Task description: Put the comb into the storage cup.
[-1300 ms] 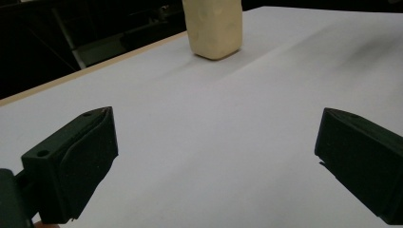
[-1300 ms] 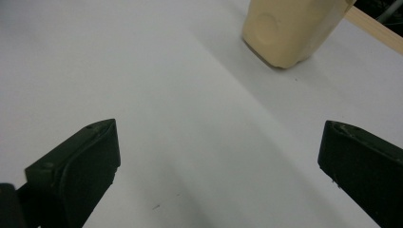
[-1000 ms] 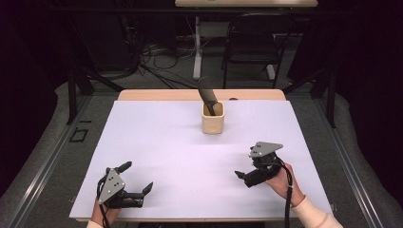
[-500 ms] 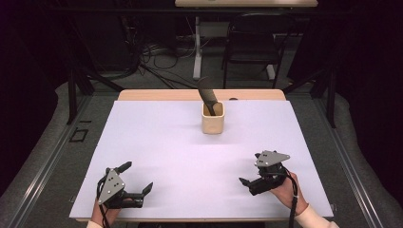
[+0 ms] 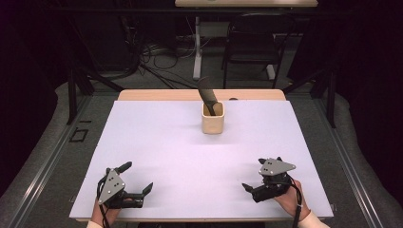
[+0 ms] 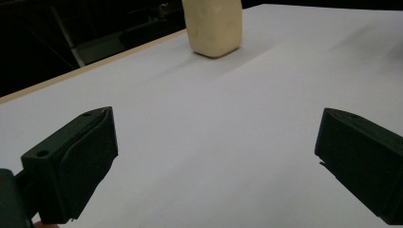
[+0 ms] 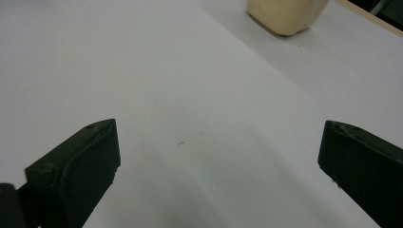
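White table [image 5: 190, 156] lies bare between spread left gripper [image 5: 139, 178] and spread right gripper [image 5: 259, 179]

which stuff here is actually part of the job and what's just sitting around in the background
Part of the job:
- cream cup at the far middle of the white table
- dark utensil standing tilted in the cup
- left claw, open, on the near edge
- right claw, open, on the near edge

Just lying about:
- chair beyond the table
- cables on the floor
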`<state>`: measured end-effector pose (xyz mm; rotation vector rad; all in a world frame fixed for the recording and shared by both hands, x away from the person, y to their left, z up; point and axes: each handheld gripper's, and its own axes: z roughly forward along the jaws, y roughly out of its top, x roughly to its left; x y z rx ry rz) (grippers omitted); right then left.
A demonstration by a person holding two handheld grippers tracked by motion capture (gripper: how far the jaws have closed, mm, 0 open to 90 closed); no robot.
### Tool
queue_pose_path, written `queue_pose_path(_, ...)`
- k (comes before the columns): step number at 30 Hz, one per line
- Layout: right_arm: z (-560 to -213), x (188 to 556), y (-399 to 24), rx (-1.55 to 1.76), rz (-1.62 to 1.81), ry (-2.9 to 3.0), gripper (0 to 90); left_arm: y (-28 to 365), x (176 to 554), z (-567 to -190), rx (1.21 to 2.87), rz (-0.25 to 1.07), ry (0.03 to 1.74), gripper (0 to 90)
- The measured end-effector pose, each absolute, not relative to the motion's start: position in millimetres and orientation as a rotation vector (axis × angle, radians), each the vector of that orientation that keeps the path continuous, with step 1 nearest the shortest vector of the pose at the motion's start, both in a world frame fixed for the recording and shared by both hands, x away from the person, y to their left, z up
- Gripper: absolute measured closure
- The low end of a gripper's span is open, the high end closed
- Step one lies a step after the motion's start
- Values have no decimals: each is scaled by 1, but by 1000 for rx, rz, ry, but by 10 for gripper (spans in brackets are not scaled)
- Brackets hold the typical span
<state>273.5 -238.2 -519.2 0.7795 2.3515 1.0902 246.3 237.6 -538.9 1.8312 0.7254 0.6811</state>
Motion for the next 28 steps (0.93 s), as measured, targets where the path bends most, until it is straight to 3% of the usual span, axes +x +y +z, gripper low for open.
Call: queue_pose_path(28, -518, 253, -242, 753, 1125, 2283, 0, 237, 247, -539, 1829, 675, 730, 3)
